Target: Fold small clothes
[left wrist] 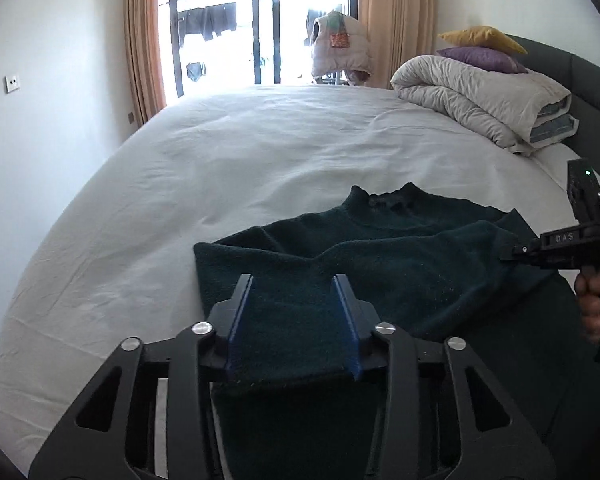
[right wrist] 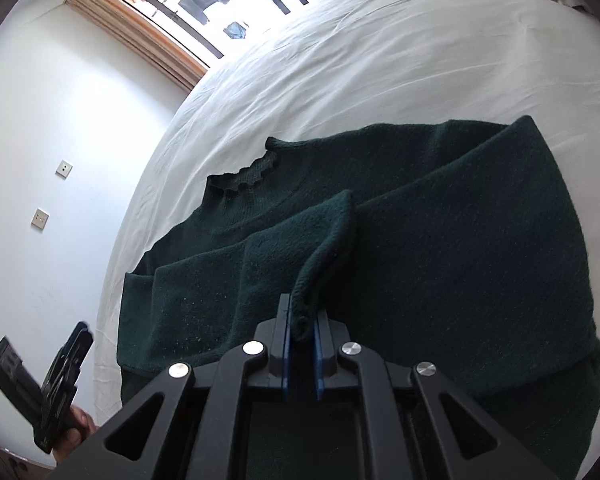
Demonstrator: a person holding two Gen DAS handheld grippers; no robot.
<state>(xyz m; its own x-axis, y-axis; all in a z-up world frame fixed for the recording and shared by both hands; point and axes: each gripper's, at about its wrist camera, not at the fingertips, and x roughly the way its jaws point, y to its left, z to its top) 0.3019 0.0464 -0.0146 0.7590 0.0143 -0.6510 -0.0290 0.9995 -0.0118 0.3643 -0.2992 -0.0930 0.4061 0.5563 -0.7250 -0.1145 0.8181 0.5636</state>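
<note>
Dark green sweater (left wrist: 400, 256) being folded on the white bed (left wrist: 220, 152)

Left gripper (left wrist: 294, 280) is being held spread above the left part; a sleeve cuff (right wrist: 305, 314) is being pinched by the right gripper (right wrist: 302, 320) and, in judgement, should be drawn flat across the chest

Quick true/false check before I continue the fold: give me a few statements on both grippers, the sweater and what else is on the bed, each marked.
1. The right gripper is shut on the sweater's sleeve cuff. True.
2. The left gripper is shut on the sweater. False: its jaws stand wide apart with fabric between them.
3. The sweater is red. False: dark green.
4. The sweater lies on a white bed sheet. True.
5. A folded duvet sits on the bed with two pillows stacked on top. True.
</note>
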